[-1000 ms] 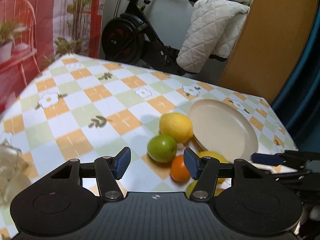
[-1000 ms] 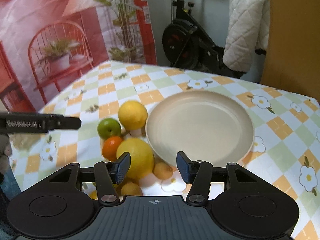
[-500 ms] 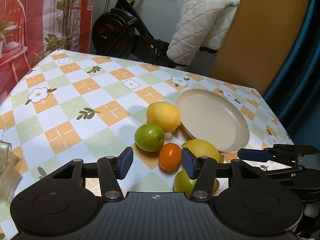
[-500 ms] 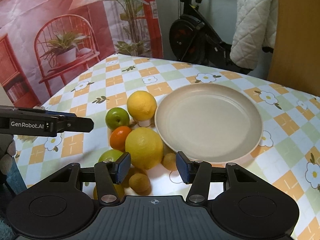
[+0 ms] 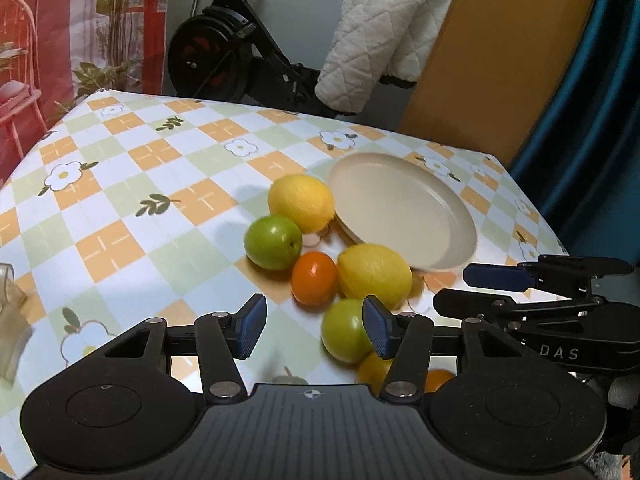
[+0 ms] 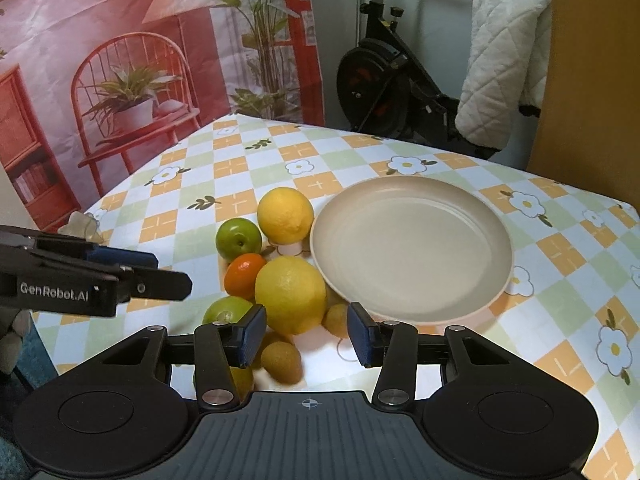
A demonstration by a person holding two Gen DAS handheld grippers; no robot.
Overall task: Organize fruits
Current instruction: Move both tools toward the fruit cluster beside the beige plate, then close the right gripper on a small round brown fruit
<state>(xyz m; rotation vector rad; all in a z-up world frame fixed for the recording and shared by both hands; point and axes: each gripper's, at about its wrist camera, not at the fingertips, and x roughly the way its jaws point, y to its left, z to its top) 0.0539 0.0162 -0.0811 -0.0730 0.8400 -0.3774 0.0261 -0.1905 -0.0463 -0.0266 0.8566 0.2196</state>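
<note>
The right gripper (image 6: 306, 334) is closing its jaws above the fruit pile, gripping nothing yet. The left gripper (image 5: 314, 326) is hovering unclenched, also empty. Lemons (image 6: 290, 294), green apples (image 6: 239, 238) and an orange (image 6: 244, 274) are sitting beside the beige plate (image 6: 412, 248).

- Plate (image 6: 412, 248) on table (image 6: 360, 152), at centre-right in the right wrist view.
- Fruit cluster touching plate's rim at 9 o'clock: far lemon (image 6: 285, 215), near lemon (image 6: 290, 294).
- Apple (image 6: 239, 238) at 9 o'clock of far lemon; small citrus (image 6: 243, 274) between apple and near lemon.
- Exercise bike (image 6: 384, 92) behind table, 12 o'clock.
</note>
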